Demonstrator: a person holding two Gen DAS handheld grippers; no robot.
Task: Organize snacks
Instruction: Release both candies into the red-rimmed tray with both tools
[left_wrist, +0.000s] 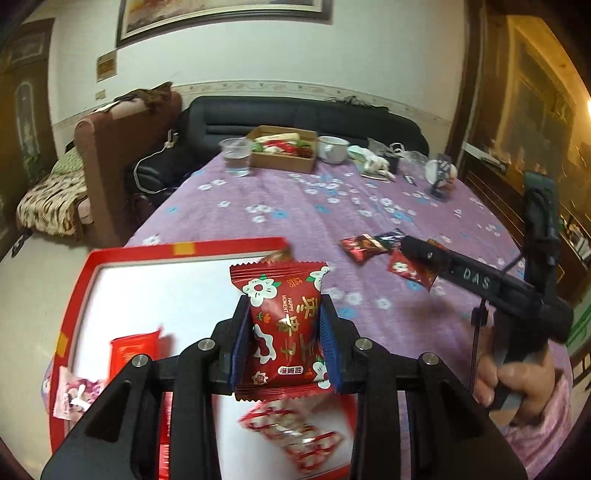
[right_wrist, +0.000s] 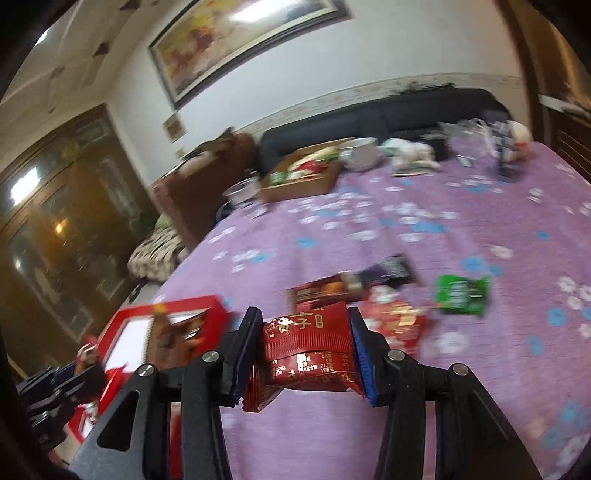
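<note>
Each claw, left (left_wrist: 284, 325) and right (right_wrist: 304, 343), clenches a red snack packet (left_wrist: 286, 332) between its pads.

Glossy foil snack packet (left_wrist: 284, 325), matt purple cloth tablecloth (left_wrist: 295, 218)

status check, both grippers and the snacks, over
Left gripper shut on red snack packet above red tray. Right gripper shut on another red packet. Nothing blocking.

Both wrist cameras tilt down over the purple tablecloth (left_wrist: 295, 214), close in; shared: red tray (right_wrist: 170, 306) at nine o'clock, cardboard box (left_wrist: 284, 155) at twelve.
</note>
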